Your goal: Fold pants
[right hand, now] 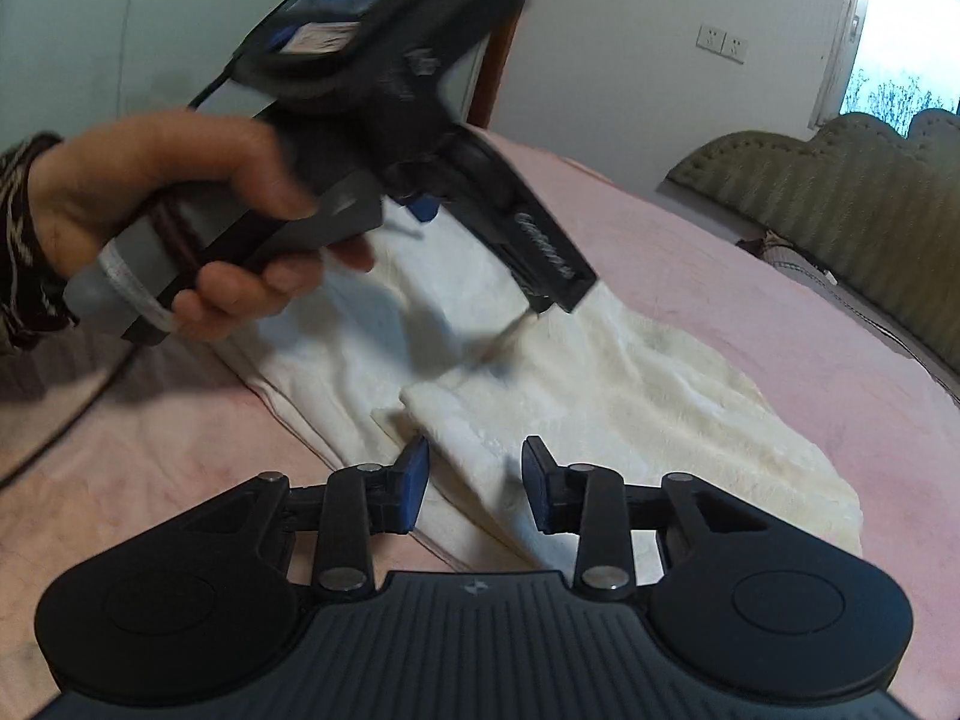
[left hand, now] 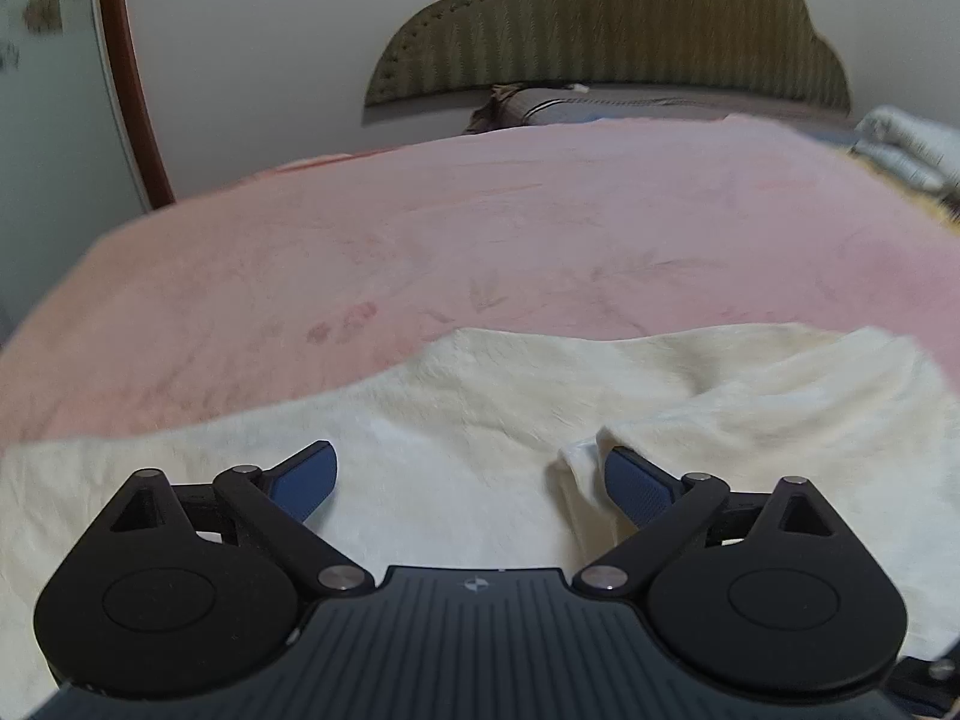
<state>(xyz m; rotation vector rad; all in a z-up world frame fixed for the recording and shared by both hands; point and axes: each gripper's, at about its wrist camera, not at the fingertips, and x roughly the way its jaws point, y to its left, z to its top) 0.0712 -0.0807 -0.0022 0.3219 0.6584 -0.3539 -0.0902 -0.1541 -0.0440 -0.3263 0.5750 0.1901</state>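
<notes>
The pants (left hand: 540, 420) lay flat on the blanket (left hand: 420, 240), which covered the bed. In the left wrist view the headboard (left hand: 600, 30) stood at 12 o'clock behind the blanket, pillows (left hand: 600, 105) lay at its base, and folded cloth (left hand: 906, 150) sat at 2 o'clock. A folded edge of the pants lay at 3 o'clock.

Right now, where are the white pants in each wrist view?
Left wrist: white pants fill the lower half, spread under the left gripper.
Right wrist: centre, running from the right gripper up-left.
Shared landmark: olive scalloped headboard, top in left view, right edge in right view.
</notes>
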